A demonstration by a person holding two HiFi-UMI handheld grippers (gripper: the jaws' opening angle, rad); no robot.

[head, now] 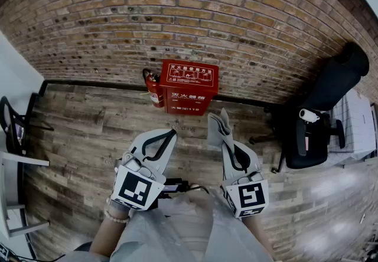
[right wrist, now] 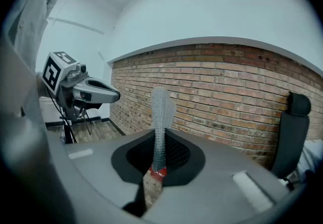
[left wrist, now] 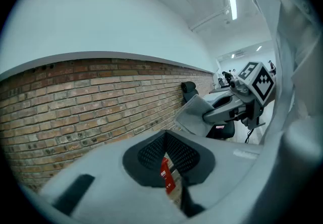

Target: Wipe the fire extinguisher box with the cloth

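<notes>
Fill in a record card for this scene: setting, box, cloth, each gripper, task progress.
setting: brick wall, wood floor, black chair
box: red, at the foot of the wall, extinguisher beside it
cloth: grey, sticking out past the gripper tips
left gripper: shut, holding nothing
right gripper: shut on the cloth
progress: cloth held apart from the box; wiping not yet begun

One red rectangular fire extinguisher box (head: pixel 190 87), one red extinguisher cylinder (head: pixel 155 91), one grey woven cloth (head: pixel 216 131), one black office chair (head: pixel 322 104), two grey plastic grippers: left gripper (head: pixel 172 133), right gripper (head: pixel 227 137).
</notes>
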